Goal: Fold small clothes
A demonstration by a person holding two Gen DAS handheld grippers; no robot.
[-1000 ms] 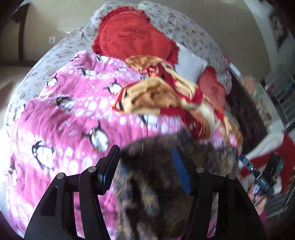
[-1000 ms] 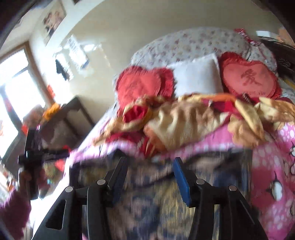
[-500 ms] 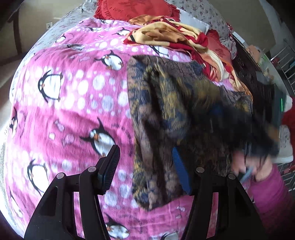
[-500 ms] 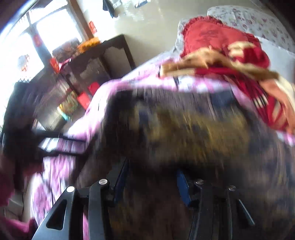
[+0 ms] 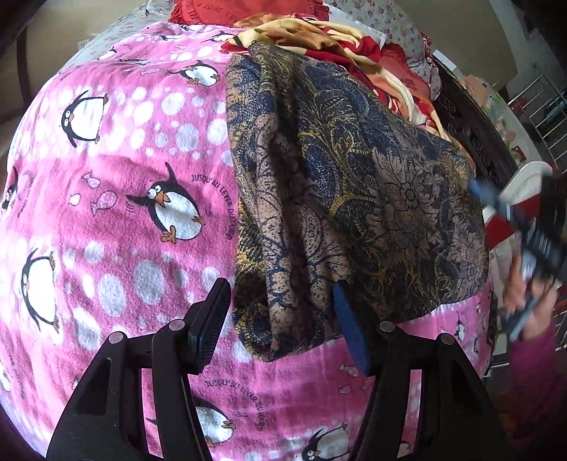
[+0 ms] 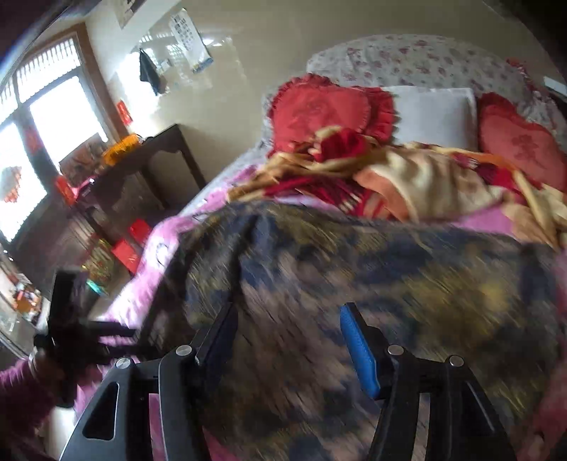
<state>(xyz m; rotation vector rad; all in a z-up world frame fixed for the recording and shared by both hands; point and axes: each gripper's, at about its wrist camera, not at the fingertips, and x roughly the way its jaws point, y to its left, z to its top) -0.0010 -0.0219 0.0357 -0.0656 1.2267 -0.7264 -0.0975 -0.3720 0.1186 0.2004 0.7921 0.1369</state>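
Soft, light patterned cloth (image 5: 354, 184) lies limp ahead of both released grippers, left (image 5: 280, 329) and right (image 6: 290, 340); I'd pinch its near hem.

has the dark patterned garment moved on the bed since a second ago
Yes. The dark patterned garment was bunched up at the left gripper; now it lies spread flat on the penguin blanket, reaching toward the red-and-yellow blanket.

One patterned garment (image 5: 354, 184) on one pink penguin blanket (image 5: 117, 198). Two red heart cushions (image 6: 319, 110), one white pillow (image 6: 432, 110). One crumpled red-and-yellow blanket (image 6: 418, 177), two grippers (image 5: 280, 319).
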